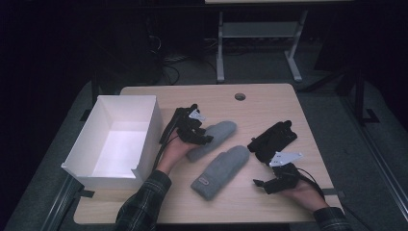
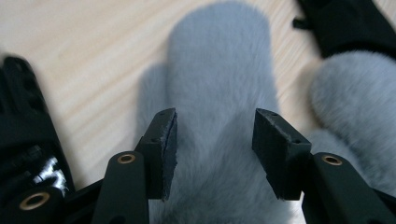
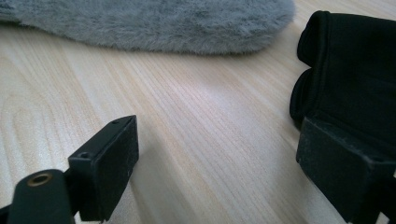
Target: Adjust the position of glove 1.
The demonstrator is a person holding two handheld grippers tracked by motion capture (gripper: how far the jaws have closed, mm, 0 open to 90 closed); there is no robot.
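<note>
Two fuzzy grey mittens (image 1: 220, 171) on pale woodgrain table (image 1: 269, 103)

No text can be read anywhere; the small label (image 1: 204, 181) on the nearer grey mitten (image 1: 220, 172) is too tiny and blurred to make out.

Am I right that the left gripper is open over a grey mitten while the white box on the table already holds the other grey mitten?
Not quite: the white box holds nothing. In the high view the other grey mitten lies on the table beside the first grey mitten. The rest stands: the left gripper is open over that mitten.
</note>
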